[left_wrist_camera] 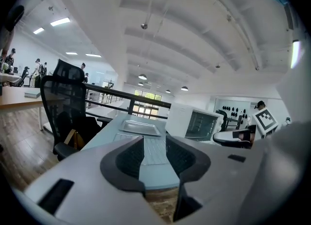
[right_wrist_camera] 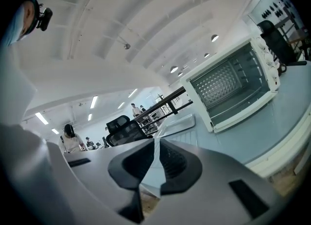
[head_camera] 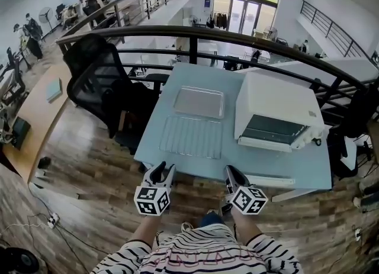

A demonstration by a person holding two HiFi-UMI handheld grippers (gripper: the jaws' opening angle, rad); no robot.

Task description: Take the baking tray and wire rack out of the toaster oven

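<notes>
The baking tray lies flat on the pale blue table, left of the white toaster oven. Directly in front of it, toward me, lies the wire rack. The oven's door hangs open. My left gripper hovers at the table's near edge, open and empty; in the left gripper view the rack and tray show beyond its jaws. My right gripper hovers beside it, jaws shut on nothing. The right gripper view looks past them into the oven.
A black office chair stands at the table's left side. A dark curved railing runs behind the table. A wooden desk sits far left. People stand and sit in the background.
</notes>
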